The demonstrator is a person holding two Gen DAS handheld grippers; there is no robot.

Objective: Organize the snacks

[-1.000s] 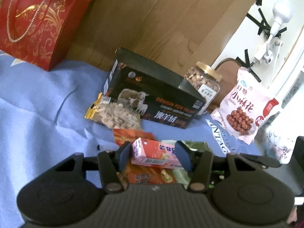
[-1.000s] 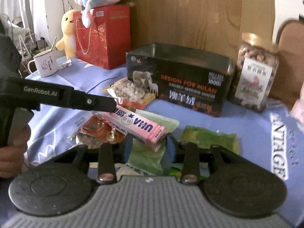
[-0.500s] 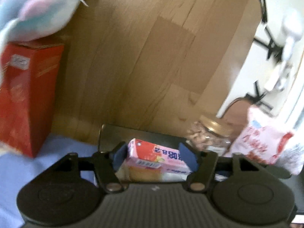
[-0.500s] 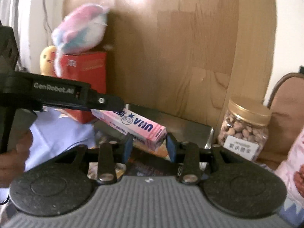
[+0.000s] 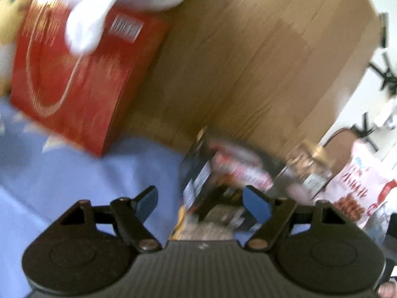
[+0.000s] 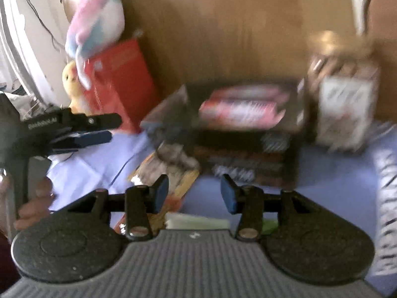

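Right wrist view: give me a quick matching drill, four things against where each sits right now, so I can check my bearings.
Things:
1. pink snack box
2. nut jar
3. red gift bag
4. left gripper

Places:
A. held at the left edge, jaws apart with nothing between them
B. right of the black box
C. lying inside the black box
D. left of the black box, under a plush toy

Pairs: 1-C, 2-B, 3-D, 4-A
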